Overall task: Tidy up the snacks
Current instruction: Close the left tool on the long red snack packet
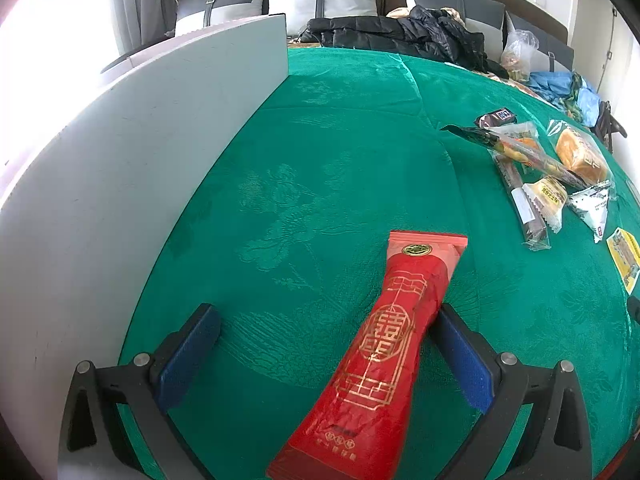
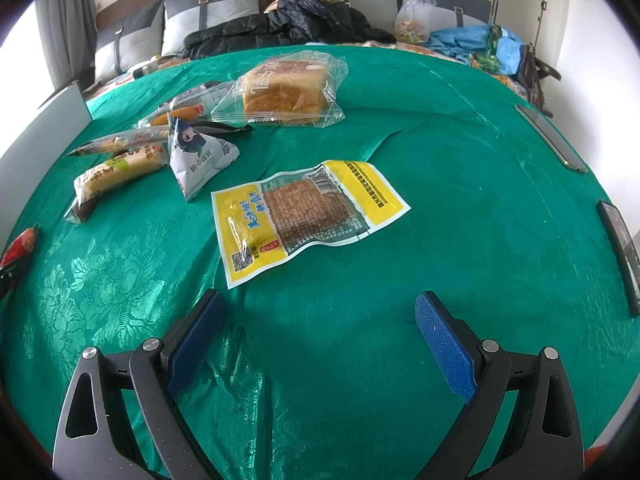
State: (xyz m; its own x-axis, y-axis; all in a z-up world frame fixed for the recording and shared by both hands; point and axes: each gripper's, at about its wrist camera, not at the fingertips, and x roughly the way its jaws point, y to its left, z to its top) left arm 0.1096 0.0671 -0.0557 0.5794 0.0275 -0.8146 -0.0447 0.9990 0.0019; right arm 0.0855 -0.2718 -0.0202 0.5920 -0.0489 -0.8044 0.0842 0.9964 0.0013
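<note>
- both jaws released: left gripper [image 1: 328, 332] straddles red snack packet [image 1: 384, 352] lying on green cloth [image 1: 320, 160]
- right gripper [image 2: 320, 320] hovers near yellow packet [image 2: 304, 212]

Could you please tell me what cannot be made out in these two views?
- Red packet: its near end is cut off by the left wrist view's bottom edge.
- Clear bag at the back: contents too small to identify in either view.
- Snack pile: packs overlap, so the lower ones are partly hidden.
- Grey board: hides whatever lies behind it.
</note>
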